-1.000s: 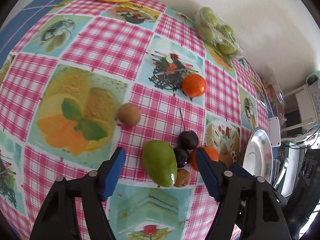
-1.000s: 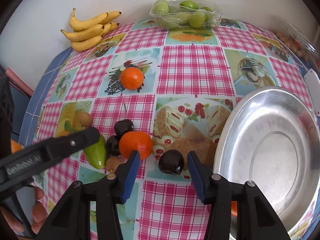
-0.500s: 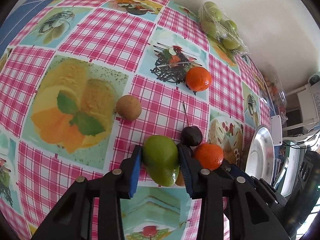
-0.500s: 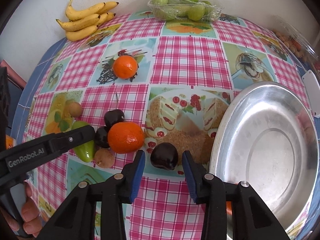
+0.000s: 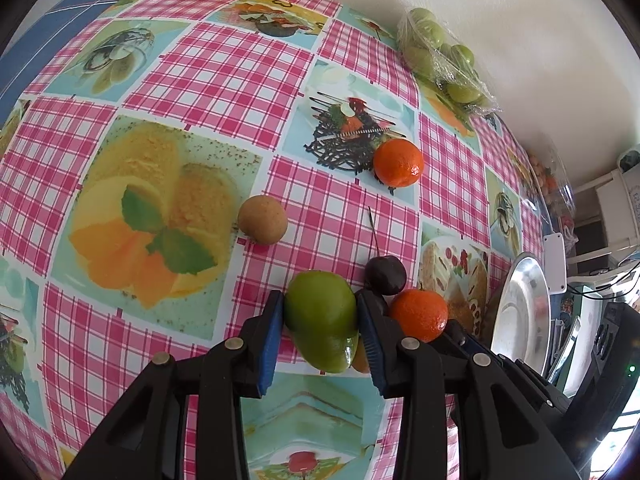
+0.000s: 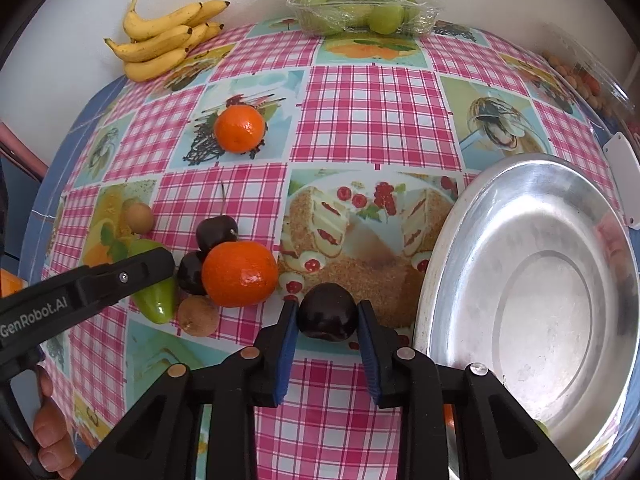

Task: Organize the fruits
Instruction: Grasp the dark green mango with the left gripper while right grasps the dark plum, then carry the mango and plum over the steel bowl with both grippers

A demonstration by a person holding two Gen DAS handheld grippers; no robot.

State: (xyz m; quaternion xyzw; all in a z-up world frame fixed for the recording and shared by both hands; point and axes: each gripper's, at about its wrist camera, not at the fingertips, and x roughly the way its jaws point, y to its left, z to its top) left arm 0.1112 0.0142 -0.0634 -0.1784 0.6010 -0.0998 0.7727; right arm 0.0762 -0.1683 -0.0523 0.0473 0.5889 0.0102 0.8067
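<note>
Right wrist view: the right hand-held gripper (image 6: 327, 334) clenches a dark plum (image 6: 327, 312) on the tabletop (image 6: 372, 120), the steel bowl (image 6: 532, 300) just right of it. The left hand-held gripper (image 5: 320, 330) grasps a green mango (image 5: 322, 318). Both grasps look made; next, probably lift and carry each to the bowl.

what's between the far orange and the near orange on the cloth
A dark cherry with its stem lies between the far orange and the near orange, touching the near one. The right wrist view shows it best.
</note>
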